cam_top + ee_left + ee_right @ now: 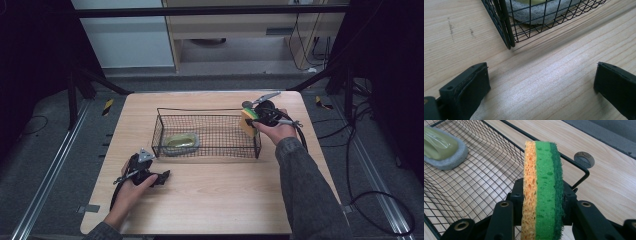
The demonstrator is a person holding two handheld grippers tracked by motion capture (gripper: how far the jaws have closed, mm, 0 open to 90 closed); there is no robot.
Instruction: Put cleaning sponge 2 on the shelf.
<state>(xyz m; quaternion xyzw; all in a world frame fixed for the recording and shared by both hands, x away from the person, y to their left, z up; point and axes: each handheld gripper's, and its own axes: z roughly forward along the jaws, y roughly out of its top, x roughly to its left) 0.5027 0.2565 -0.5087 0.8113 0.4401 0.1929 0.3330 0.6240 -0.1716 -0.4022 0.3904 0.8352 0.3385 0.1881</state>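
Over the right end of the wire basket [207, 134] my right gripper [256, 120] holds the sponge [543, 192] on edge, jaws clenched on its two broad faces: the orange side against one pad, the dark green scouring side against the other. My right forearm comes up from the bottom of the high view in a grey sleeve [305, 195], the hand bent inward toward the basket so the sponge [248, 121] sits at the basket's right rim. In the right gripper view the sponge stands upright above the rim wire, with the mesh floor spread out beyond it to one side and bare table [614, 182] to the other. A grey scrubber pad with a yellow-green top [441, 147] lies at the far part of the basket, well apart from the sponge, leaving open mesh between them. A small round disc [584, 159] lies on the table just outside the rim.

My left gripper [152, 176] rests low on the table [210, 195] near the basket's front left corner [510, 45], jaws released and wide apart with only wood between them.
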